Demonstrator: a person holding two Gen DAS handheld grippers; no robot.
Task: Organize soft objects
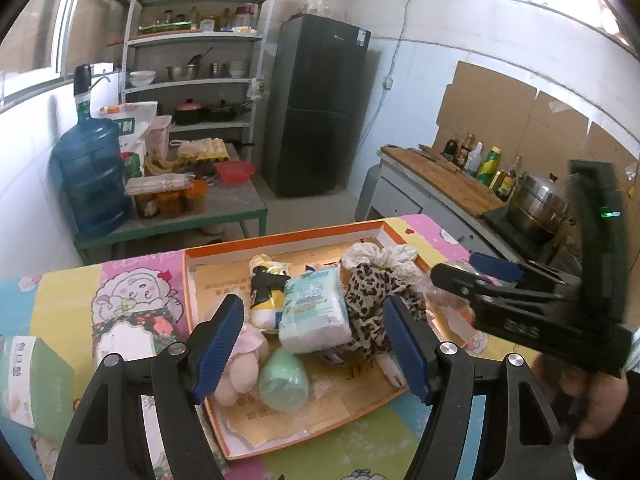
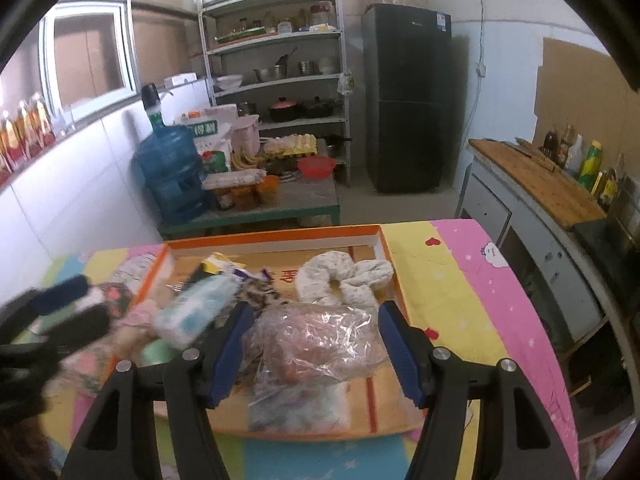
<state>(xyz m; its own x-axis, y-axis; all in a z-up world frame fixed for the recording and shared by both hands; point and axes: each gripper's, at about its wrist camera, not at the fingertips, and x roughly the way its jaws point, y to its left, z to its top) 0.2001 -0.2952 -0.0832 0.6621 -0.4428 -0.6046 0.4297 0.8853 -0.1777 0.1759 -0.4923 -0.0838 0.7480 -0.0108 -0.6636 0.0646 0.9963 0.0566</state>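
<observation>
Soft goods lie heaped in an orange-rimmed tray (image 1: 192, 280) on the bench (image 1: 60, 292). From left: a pale plush toy (image 1: 240, 372) and mint-green pouch (image 1: 284, 380), both light and squashable; a tissue pack (image 1: 314, 308), best pinched across its short sides; a limp leopard-print scarf (image 1: 372, 300), best gathered at a bunched fold; a white ruffled cloth (image 2: 344, 280); and a slippery clear bag (image 2: 316, 344), likely to slide unless taken by its bulk. Left claw (image 1: 316, 348) and right claw (image 2: 316, 354) hover spread, grasping nothing.
</observation>
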